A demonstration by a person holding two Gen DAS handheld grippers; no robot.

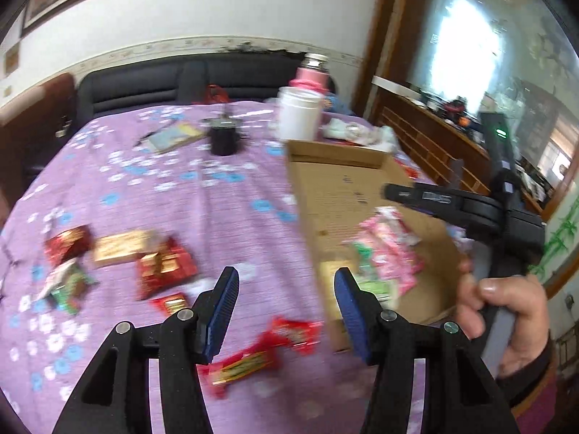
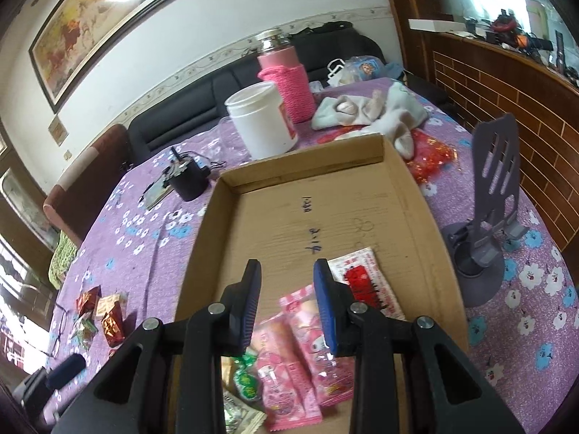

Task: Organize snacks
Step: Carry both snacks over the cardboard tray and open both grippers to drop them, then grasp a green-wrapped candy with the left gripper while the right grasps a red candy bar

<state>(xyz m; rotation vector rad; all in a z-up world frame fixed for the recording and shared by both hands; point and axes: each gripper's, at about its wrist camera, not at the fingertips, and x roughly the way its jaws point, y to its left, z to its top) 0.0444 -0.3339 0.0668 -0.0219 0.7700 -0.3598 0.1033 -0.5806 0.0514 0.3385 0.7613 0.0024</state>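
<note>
In our right wrist view the pink snack packets [image 2: 307, 354] lie in the cardboard tray [image 2: 405, 181] under the right gripper [image 2: 287, 303], its fingers narrow and empty. Only our left wrist view shows red snacks [image 1: 166, 271] loose on the purple bench cover [image 1: 181, 199], the left gripper [image 1: 286, 311] half open, empty, tilted downward.
</note>
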